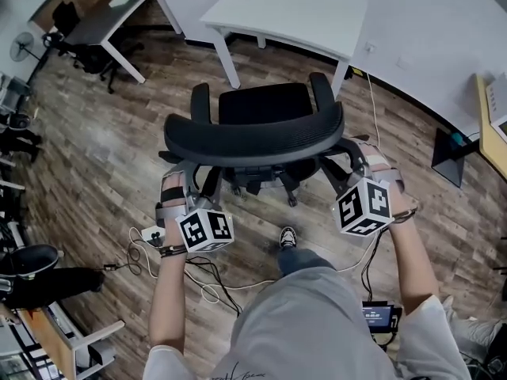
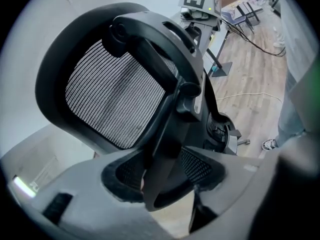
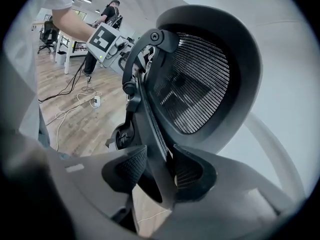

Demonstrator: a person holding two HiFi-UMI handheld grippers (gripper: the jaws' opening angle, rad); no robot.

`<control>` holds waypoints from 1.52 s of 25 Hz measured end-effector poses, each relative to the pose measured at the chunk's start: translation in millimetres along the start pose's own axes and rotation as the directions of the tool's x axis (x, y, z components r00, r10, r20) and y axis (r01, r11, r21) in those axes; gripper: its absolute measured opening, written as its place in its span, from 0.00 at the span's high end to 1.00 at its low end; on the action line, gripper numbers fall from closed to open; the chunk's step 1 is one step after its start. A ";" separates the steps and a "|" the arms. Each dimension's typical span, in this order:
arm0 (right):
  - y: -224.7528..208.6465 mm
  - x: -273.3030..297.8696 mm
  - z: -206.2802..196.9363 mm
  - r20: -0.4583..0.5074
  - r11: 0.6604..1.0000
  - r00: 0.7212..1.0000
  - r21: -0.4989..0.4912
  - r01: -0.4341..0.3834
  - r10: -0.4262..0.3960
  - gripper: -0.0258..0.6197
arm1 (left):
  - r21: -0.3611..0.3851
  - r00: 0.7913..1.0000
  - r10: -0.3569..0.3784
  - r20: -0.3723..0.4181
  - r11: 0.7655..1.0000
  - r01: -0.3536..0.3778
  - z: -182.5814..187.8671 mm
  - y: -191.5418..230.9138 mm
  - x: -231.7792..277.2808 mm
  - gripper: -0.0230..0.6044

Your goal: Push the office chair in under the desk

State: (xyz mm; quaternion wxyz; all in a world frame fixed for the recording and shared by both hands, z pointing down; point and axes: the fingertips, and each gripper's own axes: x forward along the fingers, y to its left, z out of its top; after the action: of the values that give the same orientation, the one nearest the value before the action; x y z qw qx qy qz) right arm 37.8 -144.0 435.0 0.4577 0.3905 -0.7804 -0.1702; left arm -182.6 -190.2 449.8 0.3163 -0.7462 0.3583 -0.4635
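The black mesh office chair stands on the wood floor just in front of me, its back towards me and its seat facing the white desk beyond. My left gripper clasps the left strut of the back frame, which fills the gap between its pads. On the other side, my right gripper has its jaws closed on the right strut below the mesh back. Seen from above, the curved backrest hides both sets of fingertips.
Cables trail on the floor behind the chair by my shoe. A second desk with a dark chair stands at the far left. A black stand and a wooden desk edge are at right.
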 end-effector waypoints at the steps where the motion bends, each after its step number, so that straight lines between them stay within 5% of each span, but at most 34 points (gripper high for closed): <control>1: -3.8 4.2 -0.1 0.001 1.000 1.000 0.003 0.004 -0.004 0.70 | -0.001 1.000 0.001 0.005 1.000 -0.001 -0.2 3.1 6.1 0.62; 19: -43.9 71.1 28.3 -0.041 0.997 0.998 0.041 0.058 -0.057 0.70 | 0.012 0.999 -0.014 0.045 1.000 0.014 -30.8 64.4 86.0 0.60; 38: -84.3 159.5 84.6 -0.152 0.970 0.972 0.133 0.202 -0.182 0.70 | 0.129 0.983 -0.076 0.170 0.990 0.055 -83.2 150.5 190.3 0.59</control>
State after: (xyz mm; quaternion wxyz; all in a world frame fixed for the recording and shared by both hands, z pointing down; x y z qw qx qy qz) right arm -39.7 -327.5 431.0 0.4620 0.5079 -0.7156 -0.1281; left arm -235.6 -441.2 448.1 0.3764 -0.7743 0.2751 -0.4280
